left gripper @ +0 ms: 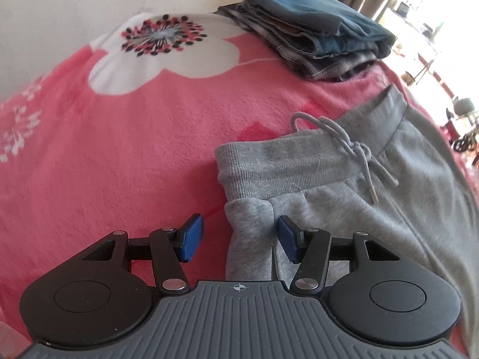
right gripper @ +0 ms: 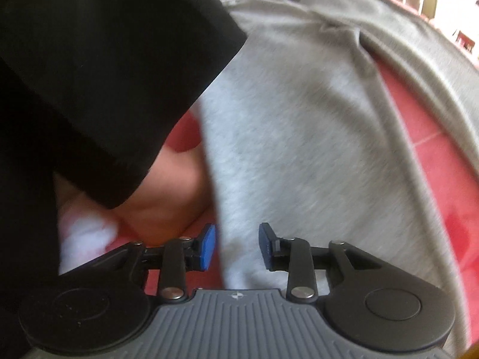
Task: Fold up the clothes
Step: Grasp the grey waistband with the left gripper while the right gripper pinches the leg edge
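Observation:
Grey sweatpants (left gripper: 344, 185) lie on a pink flowered blanket (left gripper: 119, 149), waistband and drawstring (left gripper: 356, 155) toward the far side. My left gripper (left gripper: 239, 242) is open, its jaws on either side of a raised fold at the left edge of the pants below the waistband. In the right wrist view the grey pants (right gripper: 299, 134) fill the middle, motion-blurred. My right gripper (right gripper: 238, 246) is open with the left edge of a pant leg between its blue pads (right gripper: 208, 246). A black-sleeved arm (right gripper: 104, 74) covers the left of that view.
A stack of folded clothes (left gripper: 308, 30), blue on top over denim and plaid, sits at the blanket's far side. A white wall lies behind it and a bright window at right. The blanket shows between the pant legs (right gripper: 425, 155).

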